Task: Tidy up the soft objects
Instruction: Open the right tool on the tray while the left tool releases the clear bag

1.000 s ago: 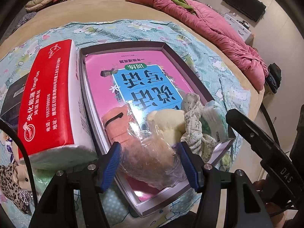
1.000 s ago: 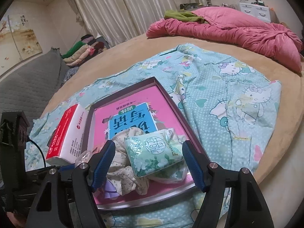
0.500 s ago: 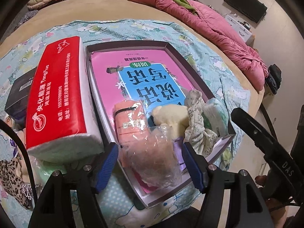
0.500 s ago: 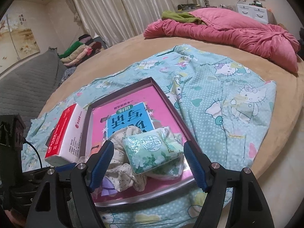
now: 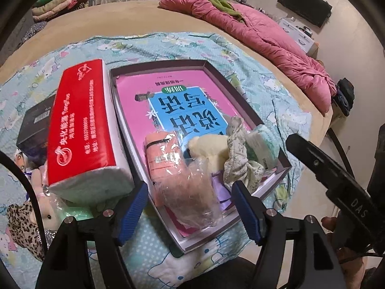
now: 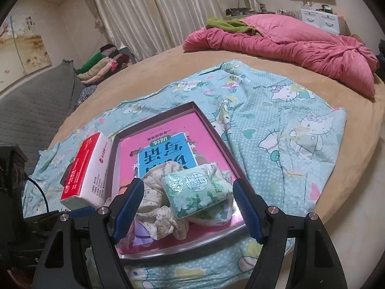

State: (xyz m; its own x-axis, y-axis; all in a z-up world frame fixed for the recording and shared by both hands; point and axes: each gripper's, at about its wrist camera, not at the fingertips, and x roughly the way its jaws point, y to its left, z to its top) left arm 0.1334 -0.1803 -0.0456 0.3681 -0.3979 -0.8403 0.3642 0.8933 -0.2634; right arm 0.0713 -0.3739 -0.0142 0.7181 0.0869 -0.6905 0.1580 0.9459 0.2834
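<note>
Left gripper (image 5: 189,213): fingers spreading, pads clear of the clear bag (image 5: 192,192) between them. The bag lies at the near end of the tray (image 5: 240,89), half over its rim. Right gripper (image 6: 187,207): fingers spread, nothing pinched; green tissue pack (image 6: 196,192) lies between them in the tray's near right corner, on a floral cloth (image 6: 158,207). Also in the tray: peach roll (image 5: 161,154), cream plush (image 5: 211,147), pink book (image 5: 173,91) underneath. Red tissue box (image 5: 81,122) just left of the tray. All on a blue sheet (image 6: 276,125) on the bed (image 6: 168,67).
</note>
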